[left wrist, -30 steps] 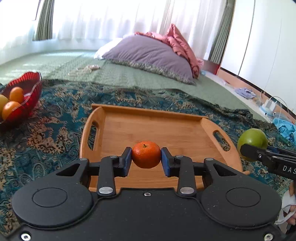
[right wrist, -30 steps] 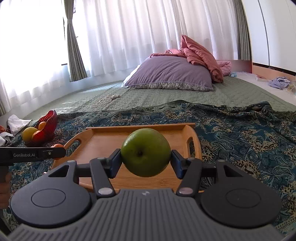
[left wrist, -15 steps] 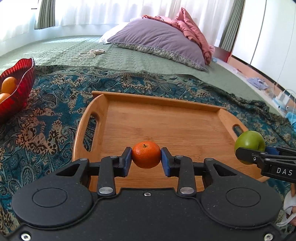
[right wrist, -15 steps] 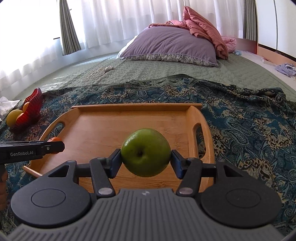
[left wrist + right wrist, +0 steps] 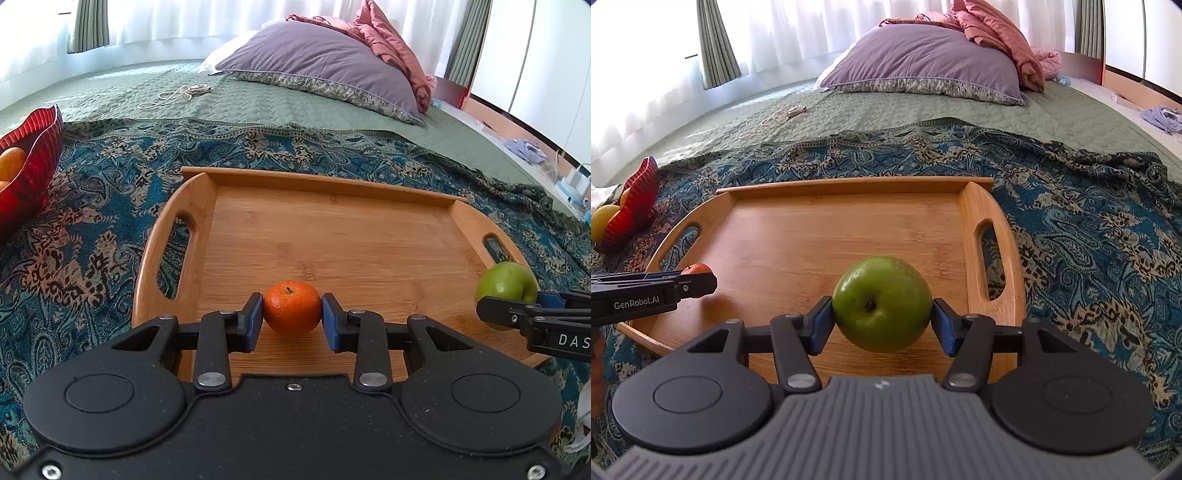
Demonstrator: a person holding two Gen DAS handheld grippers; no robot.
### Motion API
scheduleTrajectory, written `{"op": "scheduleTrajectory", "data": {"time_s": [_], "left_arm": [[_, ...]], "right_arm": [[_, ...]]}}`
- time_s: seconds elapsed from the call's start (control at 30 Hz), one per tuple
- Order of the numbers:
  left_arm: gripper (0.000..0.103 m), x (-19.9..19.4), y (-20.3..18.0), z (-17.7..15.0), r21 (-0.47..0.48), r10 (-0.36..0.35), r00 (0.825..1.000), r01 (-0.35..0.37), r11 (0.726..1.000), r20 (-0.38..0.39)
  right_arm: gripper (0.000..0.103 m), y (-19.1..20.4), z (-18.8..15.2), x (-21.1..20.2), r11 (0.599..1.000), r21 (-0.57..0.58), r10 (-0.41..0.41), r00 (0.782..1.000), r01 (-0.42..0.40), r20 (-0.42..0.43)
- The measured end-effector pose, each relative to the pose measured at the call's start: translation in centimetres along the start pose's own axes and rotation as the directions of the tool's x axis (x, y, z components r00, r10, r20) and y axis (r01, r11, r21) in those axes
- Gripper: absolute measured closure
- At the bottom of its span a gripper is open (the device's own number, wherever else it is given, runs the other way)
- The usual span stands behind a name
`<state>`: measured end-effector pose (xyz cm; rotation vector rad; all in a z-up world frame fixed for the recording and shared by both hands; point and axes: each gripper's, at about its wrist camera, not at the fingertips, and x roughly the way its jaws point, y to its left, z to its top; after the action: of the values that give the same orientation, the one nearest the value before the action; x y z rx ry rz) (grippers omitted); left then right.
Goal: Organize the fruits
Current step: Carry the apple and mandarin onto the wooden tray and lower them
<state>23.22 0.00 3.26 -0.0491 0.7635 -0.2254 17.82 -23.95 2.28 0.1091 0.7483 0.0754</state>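
while both hover over the rectangular bamboo tray [image 5: 332, 236], left gripper [image 5: 291, 314] clamps a small orange mandarin [image 5: 291, 312], right gripper [image 5: 882, 308] clamps a round green apple [image 5: 882, 302].

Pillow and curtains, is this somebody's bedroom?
Most likely yes, a bedroom. A big purple pillow lies on a green quilted bedspread, with a pink blanket bunched behind it, and long curtains hang at a bright window.
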Motion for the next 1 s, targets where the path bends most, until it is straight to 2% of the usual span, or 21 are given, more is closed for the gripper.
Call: {"op": "scheduleTrajectory", "data": {"time_s": [0.2, 0.83, 0.87, 0.93, 1.0], "left_arm": [[0.071, 0.29, -0.18, -0.1, 0.007, -0.002, 1.0, 0.002, 1.0, -0.005], [0.071, 0.56, -0.21, -0.27, 0.012, -0.002, 1.0, 0.002, 1.0, -0.01], [0.07, 0.53, -0.22, -0.28, 0.014, -0.003, 1.0, 0.004, 1.0, -0.012], [0.059, 0.43, -0.23, -0.32, 0.018, -0.004, 1.0, 0.004, 1.0, -0.014], [0.056, 0.22, -0.26, -0.39, 0.023, 0.002, 1.0, -0.002, 1.0, -0.006]], "right_arm": [[0.043, 0.27, -0.09, 0.65, 1.0, -0.011, -0.008, 1.0, 0.007, -0.026], [0.042, 0.44, -0.02, 0.65, 1.0, -0.022, -0.011, 1.0, 0.01, -0.026], [0.042, 0.41, -0.07, 0.61, 1.0, -0.021, -0.011, 1.0, 0.01, -0.026], [0.038, 0.4, -0.1, 0.56, 1.0, -0.019, -0.008, 1.0, 0.007, -0.024], [0.038, 0.38, -0.2, 0.36, 1.0, -0.018, 0.0, 1.0, 0.0, -0.02]]}}
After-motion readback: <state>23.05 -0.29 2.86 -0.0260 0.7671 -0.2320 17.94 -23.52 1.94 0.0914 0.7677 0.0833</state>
